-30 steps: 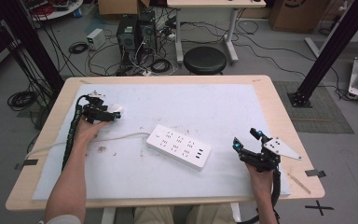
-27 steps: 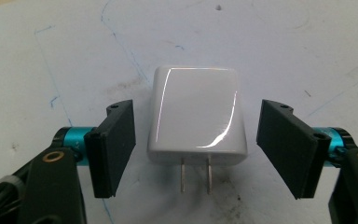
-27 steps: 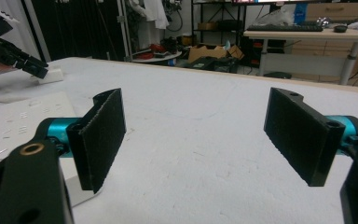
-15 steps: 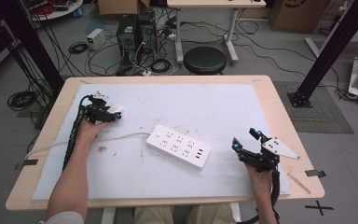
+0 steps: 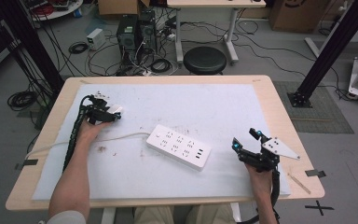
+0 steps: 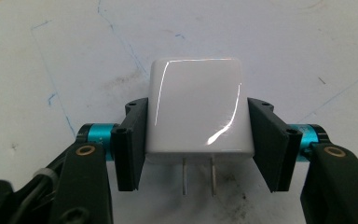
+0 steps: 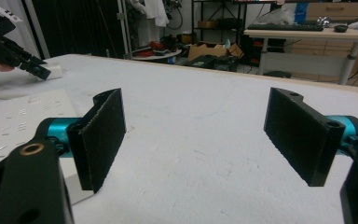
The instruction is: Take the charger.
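The charger is now clamped in my left gripper near the tabletop's far-left corner, its jaws having just closed on it, while the right gripper sits released and plugging into the power strip remains.

The charger is glossy white plastic, smooth enough to mirror a streak of light, and its two prongs are bare, dull-shining metal. The pads of the left gripper pressing its sides are matt black with a faintly ribbed face, on black plastic arms with glossy teal metal collars. The right gripper's pads look rough and grainy, like coarse black foam or hook cloth. The power strip is smooth white plastic with a satin sheen. The white mat is matt, slightly fibrous and scuffed with marks. The table rim is pale, smooth wood.
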The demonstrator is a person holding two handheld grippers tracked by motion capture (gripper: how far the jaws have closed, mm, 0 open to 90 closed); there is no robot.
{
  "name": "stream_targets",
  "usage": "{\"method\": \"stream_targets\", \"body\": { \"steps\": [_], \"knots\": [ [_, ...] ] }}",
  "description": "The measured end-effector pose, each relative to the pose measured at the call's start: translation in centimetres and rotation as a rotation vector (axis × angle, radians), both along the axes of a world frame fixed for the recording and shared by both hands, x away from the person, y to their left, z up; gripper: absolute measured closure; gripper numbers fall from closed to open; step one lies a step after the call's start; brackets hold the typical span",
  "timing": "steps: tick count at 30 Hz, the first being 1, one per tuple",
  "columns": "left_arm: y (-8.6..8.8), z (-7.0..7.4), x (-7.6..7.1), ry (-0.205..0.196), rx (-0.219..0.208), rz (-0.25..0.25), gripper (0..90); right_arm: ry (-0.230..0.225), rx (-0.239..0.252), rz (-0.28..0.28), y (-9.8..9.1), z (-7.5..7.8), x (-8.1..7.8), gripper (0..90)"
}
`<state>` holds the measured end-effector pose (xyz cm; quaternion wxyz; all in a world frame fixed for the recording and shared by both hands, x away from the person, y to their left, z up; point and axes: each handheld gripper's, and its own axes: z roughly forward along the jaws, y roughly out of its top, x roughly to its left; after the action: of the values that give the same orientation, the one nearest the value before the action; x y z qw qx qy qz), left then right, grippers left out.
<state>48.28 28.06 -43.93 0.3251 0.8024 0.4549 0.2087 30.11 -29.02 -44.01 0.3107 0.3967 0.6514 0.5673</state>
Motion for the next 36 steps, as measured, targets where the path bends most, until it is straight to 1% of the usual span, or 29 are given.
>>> {"method": "stream_targets", "body": {
  "steps": [2, 3, 4, 7, 8, 9, 14, 16, 17, 18, 19, 20, 21, 22, 23, 25, 28, 29, 30, 31, 32, 33, 34, 35, 36],
  "knots": [
    [0.0, 0.0, 0.0, 0.0, 0.0, 0.0, 42.3, 0.0, 0.0, 0.001, 0.0, 0.0, 0.0, 21.0],
    [-0.1, 0.2, -0.1, 0.002, 0.005, 0.02, 42.5, -0.001, -0.001, 0.001, 0.0, 0.0, 0.0, 21.0],
    [-0.1, 0.3, -0.2, 0.005, 0.009, 0.015, 42.5, -0.002, -0.002, 0.002, 0.0, 0.0, 0.0, 21.0],
    [-0.2, 0.5, -0.4, 0.003, -0.001, 0.018, 42.4, -0.001, -0.001, 0.001, 0.0, 0.0, 0.0, 21.0],
    [-0.3, 0.9, -0.6, -0.006, -0.019, 0.014, 42.5, -0.001, -0.001, 0.001, 0.0, 0.0, 0.0, 21.0],
    [-0.5, 1.0, -0.8, -0.017, -0.028, 0.013, 42.5, -0.001, -0.001, 0.002, 0.0, 0.0, 0.0, 21.0],
    [-1.5, 2.4, -2.1, -0.077, -0.022, -0.016, 42.5, 0.002, 0.002, 0.002, 0.0, 0.0, 0.0, 21.0],
    [-1.9, 2.9, -2.8, -0.103, -0.028, -0.025, 42.5, -0.001, 0.003, 0.003, 0.0, 0.0, -0.1, 21.0],
    [-1.9, 2.9, -2.8, -0.103, -0.028, -0.025, 42.5, -0.001, 0.003, 0.003, 0.0, 0.0, -0.1, 21.0],
    [-2.1, 3.3, -3.2, -0.113, -0.04, -0.031, 42.5, 0.0, 0.004, 0.001, 0.0, 0.0, -0.1, 21.0],
    [-2.1, 3.3, -3.2, -0.113, -0.04, -0.031, 42.4, 0.0, 0.004, 0.001, 0.0, 0.0, -0.1, 21.0],
    [-2.6, 4.2, -4.4, -0.144, -0.057, -0.049, 42.4, -0.001, 0.004, 0.002, 0.0, 0.0, -0.1, 21.0],
    [-2.8, 4.4, -4.8, -0.15, -0.063, -0.057, 42.5, -0.003, 0.002, 0.003, 0.0, 0.0, -0.1, 21.0],
    [-2.8, 4.4, -4.8, -0.15, -0.063, -0.057, 42.4, -0.003, 0.003, 0.004, 0.0, 0.0, -0.1, 21.0],
    [-3.3, 5.0, -5.6, -0.158, -0.062, -0.072, 42.4, -0.006, 0.003, 0.004, 0.0, 0.0, -0.1, 21.0],
    [-3.8, 5.4, -6.5, -0.191, -0.06, -0.08, 42.5, -0.003, 0.005, 0.003, 0.0, 0.0, -0.2, 21.0],
    [-4.5, 5.8, -7.7, -0.219, -0.089, -0.09, 42.5, -0.004, 0.005, 0.005, 0.0, 0.0, -0.2, 21.0],
    [-4.5, 5.8, -7.7, -0.219, -0.089, -0.09, 42.5, -0.004, 0.005, 0.005, 0.0, 0.0, -0.2, 21.0],
    [-4.9, 5.8, -8.6, -0.231, -0.094, -0.098, 42.5, -0.006, 0.005, 0.007, 0.0, 0.0, -0.2, 21.0],
    [-4.9, 5.8, -8.6, -0.231, -0.094, -0.098, 42.4, -0.006, 0.005, 0.007, 0.0, 0.0, -0.2, 21.0],
    [-5.2, 5.9, -9.3, -0.238, -0.092, -0.11, 42.4, -0.007, 0.003, 0.008, 0.0, 0.0, -0.2, 21.0],
    [-5.4, 6.0, -9.6, -0.244, -0.092, -0.113, 42.4, -0.01, 0.003, 0.008, 0.0, 0.0, -0.2, 21.0],
    [-5.4, 6.0, -9.6, -0.244, -0.092, -0.113, 42.4, -0.01, 0.003, 0.008, 0.0, 0.0, -0.2, 21.0],
    [-5.8, 6.1, -10.3, -0.255, -0.099, -0.119, 42.4, -0.007, 0.004, 0.008, 0.0, 0.0, -0.2, 21.0],
    [-5.9, 6.2, -10.7, -0.258, -0.105, -0.121, 42.4, -0.009, 0.002, 0.008, 0.0, 0.0, -0.2, 21.0]
  ]
}}
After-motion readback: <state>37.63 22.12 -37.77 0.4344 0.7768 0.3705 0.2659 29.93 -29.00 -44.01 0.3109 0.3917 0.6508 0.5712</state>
